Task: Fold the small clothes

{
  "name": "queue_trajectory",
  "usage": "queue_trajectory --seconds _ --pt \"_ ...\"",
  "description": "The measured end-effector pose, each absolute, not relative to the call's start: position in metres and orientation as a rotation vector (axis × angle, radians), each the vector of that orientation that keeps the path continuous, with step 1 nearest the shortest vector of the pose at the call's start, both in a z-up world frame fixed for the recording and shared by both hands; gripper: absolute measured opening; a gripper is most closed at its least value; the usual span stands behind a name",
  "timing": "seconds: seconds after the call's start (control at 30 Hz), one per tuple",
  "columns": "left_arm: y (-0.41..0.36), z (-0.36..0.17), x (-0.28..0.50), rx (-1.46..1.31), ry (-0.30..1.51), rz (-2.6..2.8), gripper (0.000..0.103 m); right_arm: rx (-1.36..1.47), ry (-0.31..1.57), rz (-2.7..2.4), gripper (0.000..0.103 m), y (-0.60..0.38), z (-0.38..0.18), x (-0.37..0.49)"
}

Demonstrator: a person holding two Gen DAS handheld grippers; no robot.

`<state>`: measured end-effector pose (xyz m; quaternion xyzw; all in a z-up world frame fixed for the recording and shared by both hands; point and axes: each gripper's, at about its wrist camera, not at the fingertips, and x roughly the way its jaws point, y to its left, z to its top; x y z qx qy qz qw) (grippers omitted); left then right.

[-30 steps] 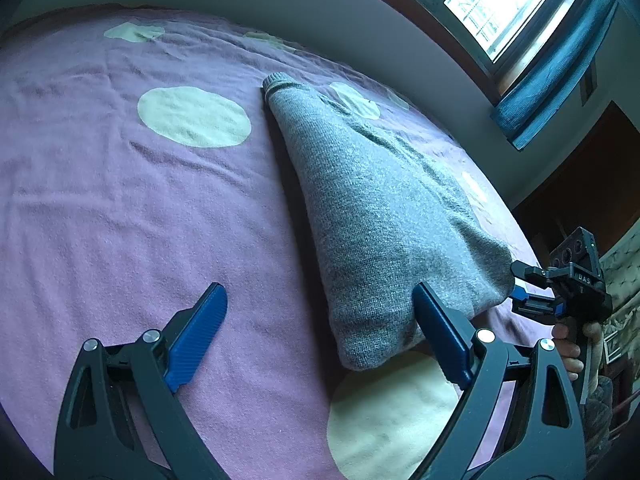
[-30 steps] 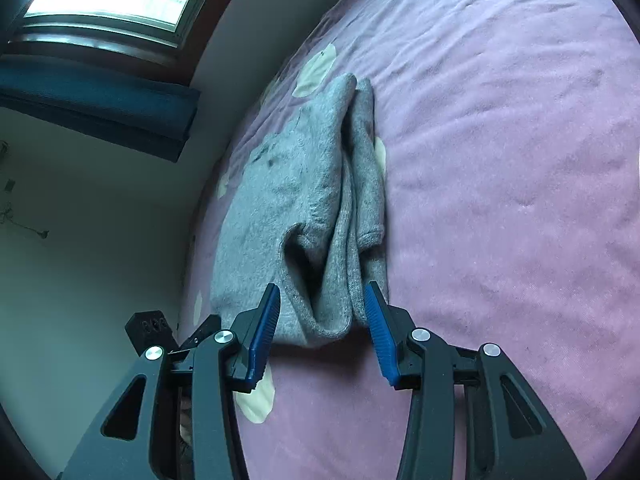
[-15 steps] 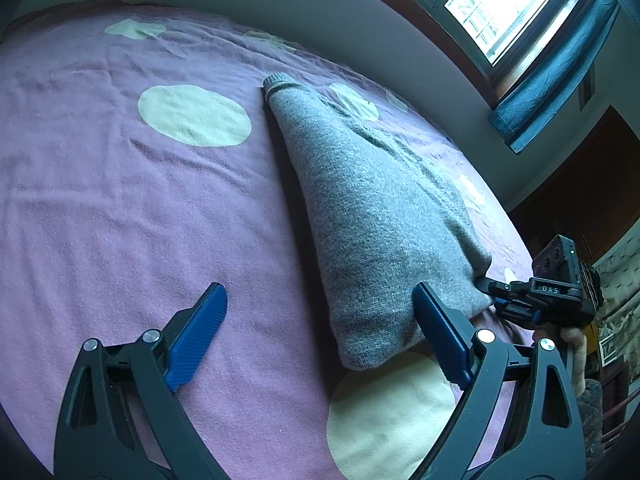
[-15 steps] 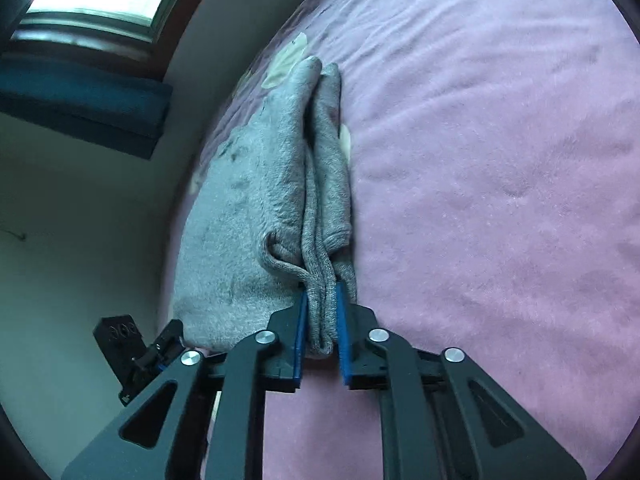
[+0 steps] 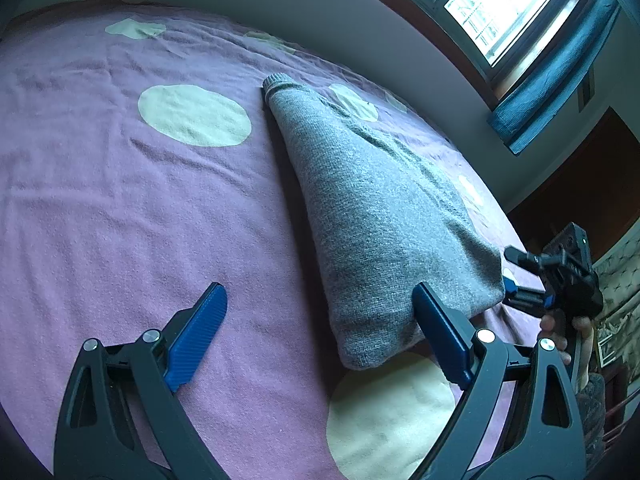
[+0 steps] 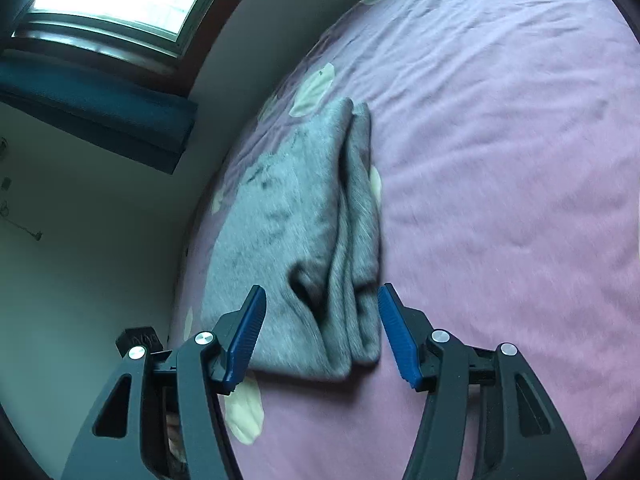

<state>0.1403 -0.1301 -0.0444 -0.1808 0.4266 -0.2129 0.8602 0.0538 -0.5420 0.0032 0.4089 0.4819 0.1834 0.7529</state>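
Observation:
A grey knitted garment (image 5: 380,208) lies folded lengthwise on the purple bed cover (image 5: 120,208), its cuff end far from me. My left gripper (image 5: 320,328) is open, its right finger against the garment's near end, holding nothing. My right gripper (image 6: 320,328) is open, its blue pads either side of the garment's bunched near end (image 6: 320,248) without gripping it. The right gripper also shows in the left wrist view (image 5: 516,276), at the garment's right corner.
The bed cover has pale yellow round patches (image 5: 192,116). A wall with a window (image 5: 500,4) and a blue curtain (image 5: 560,68) runs along the far side of the bed. Dark furniture (image 5: 592,184) stands at the right.
The right gripper closed on the garment's near end half a second ago and has now opened and let it go. The left gripper has stayed open in place.

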Motion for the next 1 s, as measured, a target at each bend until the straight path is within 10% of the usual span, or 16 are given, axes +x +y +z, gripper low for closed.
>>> queue_trajectory --seconds 0.13,0.37,1.0 --pt "-0.131 -0.044 0.140 -0.384 0.894 -0.448 0.093 0.867 1.084 0.384 0.058 -0.534 -0.009 0.073" --pt "-0.133 -0.043 0.139 -0.378 0.898 -0.443 0.093 0.816 1.095 0.346 0.029 -0.536 -0.019 0.078" --pt "-0.133 -0.044 0.140 -0.378 0.898 -0.443 0.093 0.788 1.015 0.355 0.026 -0.539 -0.023 0.063"
